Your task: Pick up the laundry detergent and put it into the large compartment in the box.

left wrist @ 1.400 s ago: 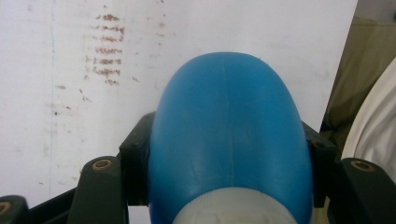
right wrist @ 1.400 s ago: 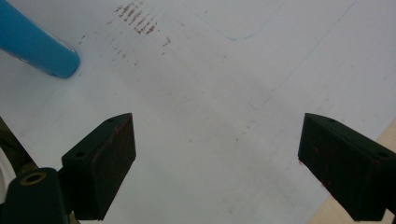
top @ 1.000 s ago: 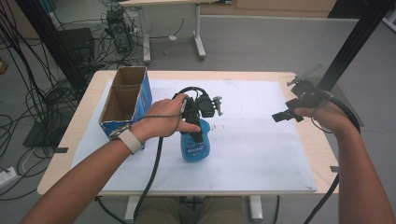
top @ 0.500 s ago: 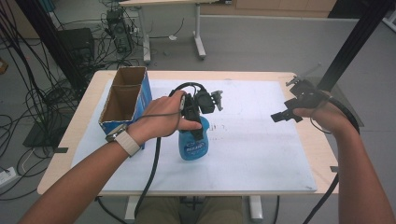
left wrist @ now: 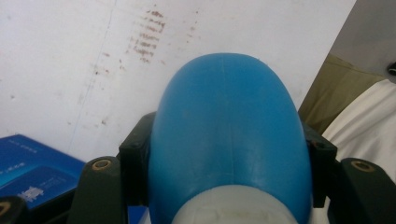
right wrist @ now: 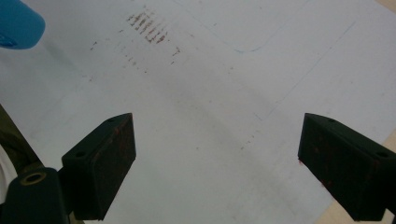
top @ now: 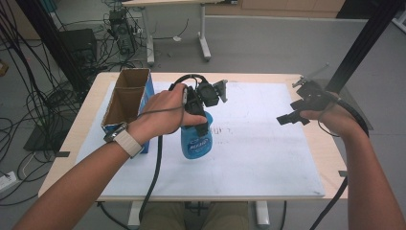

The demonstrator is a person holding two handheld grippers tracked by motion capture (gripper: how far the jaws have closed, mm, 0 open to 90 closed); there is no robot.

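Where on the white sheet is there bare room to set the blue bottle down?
Bare sheet runs from the blue bottle, held by the left gripper, across to the open right gripper. It is crowded at the left edge by the open cardboard box.

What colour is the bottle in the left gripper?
Blue, with a white neck; the bottle shows best in the left gripper view.

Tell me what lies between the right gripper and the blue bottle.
Nothing but bare white board. In the high view, no object lies between the right gripper and the blue bottle held in the left gripper.
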